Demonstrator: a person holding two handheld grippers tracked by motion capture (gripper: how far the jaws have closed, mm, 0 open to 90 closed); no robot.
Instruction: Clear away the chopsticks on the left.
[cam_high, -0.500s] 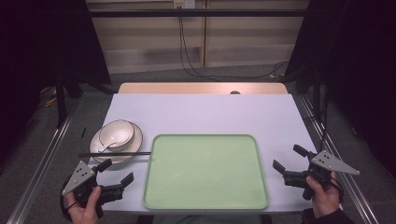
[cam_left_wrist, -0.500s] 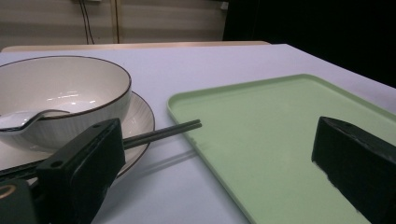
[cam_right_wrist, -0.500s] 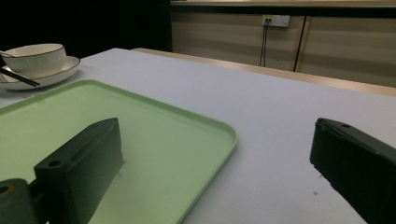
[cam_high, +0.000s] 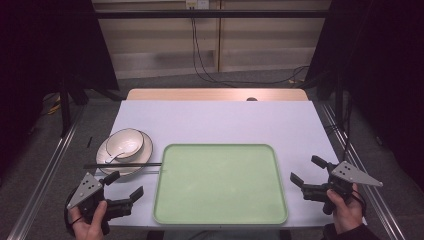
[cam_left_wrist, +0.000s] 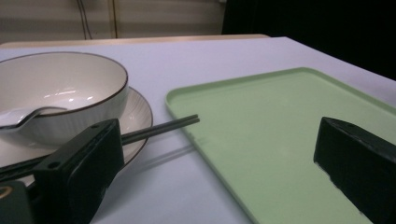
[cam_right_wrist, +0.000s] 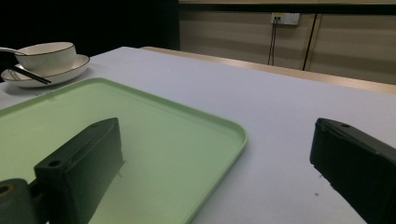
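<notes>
Green tray (cam_high: 220, 185) lying bare on the white bench (cam_high: 215, 122)

A bowl (cam_high: 125, 142) is sitting on a plate (cam_high: 142, 152) left of it, chopsticks (cam_high: 122, 165) bridging plate and tray; left gripper (cam_high: 123, 186) and right gripper (cam_high: 306, 170) are hovering, jaws spread, gripping nothing.

A tray (cam_high: 220, 185) lay at the near middle of the table (cam_high: 225, 120). To its left stood a plate (cam_high: 142, 152) with a bowl (cam_high: 125, 141) on it, and a spoon (cam_high: 111, 159) rested in the bowl. A pair of chopsticks (cam_high: 122, 165) lay across the plate's near edge, their tips reaching the tray's left rim. The left gripper (cam_high: 122, 187) sat near the tray's left front corner, the right gripper (cam_high: 307, 170) just beside the tray's right edge.
</notes>
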